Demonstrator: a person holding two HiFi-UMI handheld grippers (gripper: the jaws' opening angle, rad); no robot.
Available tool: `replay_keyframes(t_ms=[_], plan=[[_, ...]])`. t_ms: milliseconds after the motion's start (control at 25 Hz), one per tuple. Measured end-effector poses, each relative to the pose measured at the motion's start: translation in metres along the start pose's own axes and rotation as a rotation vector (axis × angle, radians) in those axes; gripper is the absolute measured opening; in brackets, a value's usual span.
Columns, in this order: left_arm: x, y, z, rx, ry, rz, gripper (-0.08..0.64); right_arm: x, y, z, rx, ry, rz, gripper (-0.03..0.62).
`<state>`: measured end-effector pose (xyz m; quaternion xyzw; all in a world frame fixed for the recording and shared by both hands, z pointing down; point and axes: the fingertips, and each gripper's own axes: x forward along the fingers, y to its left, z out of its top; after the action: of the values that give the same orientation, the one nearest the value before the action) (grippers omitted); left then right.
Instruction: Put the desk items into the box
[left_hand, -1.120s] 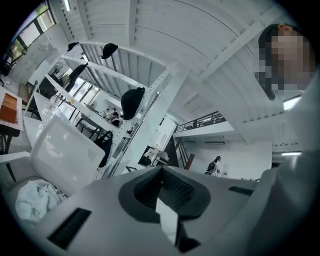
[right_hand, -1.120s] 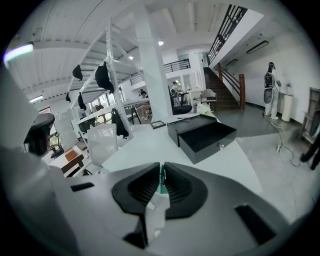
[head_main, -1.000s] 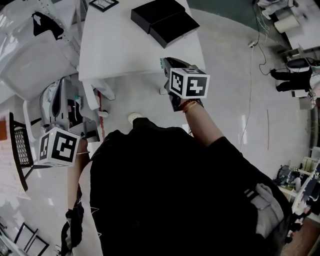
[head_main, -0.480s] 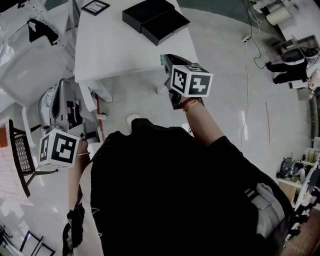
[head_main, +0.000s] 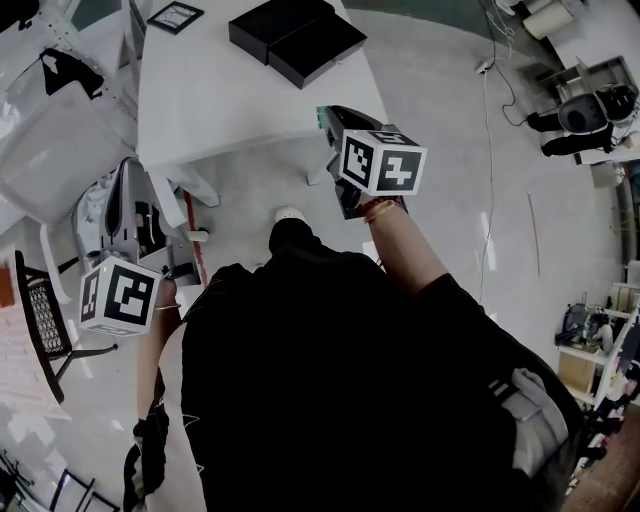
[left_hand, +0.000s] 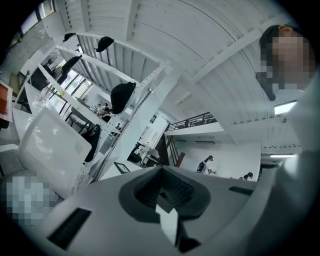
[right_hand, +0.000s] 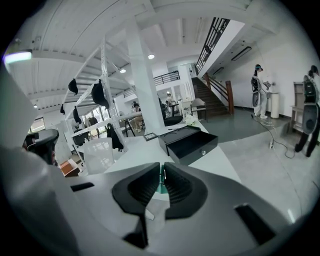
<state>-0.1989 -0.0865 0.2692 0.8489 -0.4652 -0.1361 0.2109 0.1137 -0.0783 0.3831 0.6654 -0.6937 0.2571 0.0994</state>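
White desk (head_main: 230, 100): one black box (head_main: 295, 40), two open halves side by side. One small black frame (head_main: 175, 16) left of box. Right tongs (right_hand: 161, 172) pinching one thin teal item (right_hand: 160, 189), apart from box. Left tongs (left_hand: 160, 172) pressed together, empty.

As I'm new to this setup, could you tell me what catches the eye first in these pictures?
The open black box at the far end of the white table stands out most. Next is the right gripper, pointed toward that box from near the table's front corner, with its fingers closed on a thin green item.
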Motion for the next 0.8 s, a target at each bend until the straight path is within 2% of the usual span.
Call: replay_keyframes(t_ms=[160, 600, 800], plan=[[0.020, 0.000, -0.001, 0.016, 0.002, 0.002, 0.010, 0.015, -0.013, 0.010, 0.016, -0.015, 0.005, 0.032], [0.105, -0.024, -0.010, 0.011, -0.004, 0.016, 0.010, 0.069, -0.068, 0.050, 0.008, 0.025, 0.039, 0.032], [0.127, -0.024, -0.015, 0.008, -0.013, 0.052, 0.010, 0.095, -0.085, 0.070, -0.005, 0.025, 0.066, 0.032]])
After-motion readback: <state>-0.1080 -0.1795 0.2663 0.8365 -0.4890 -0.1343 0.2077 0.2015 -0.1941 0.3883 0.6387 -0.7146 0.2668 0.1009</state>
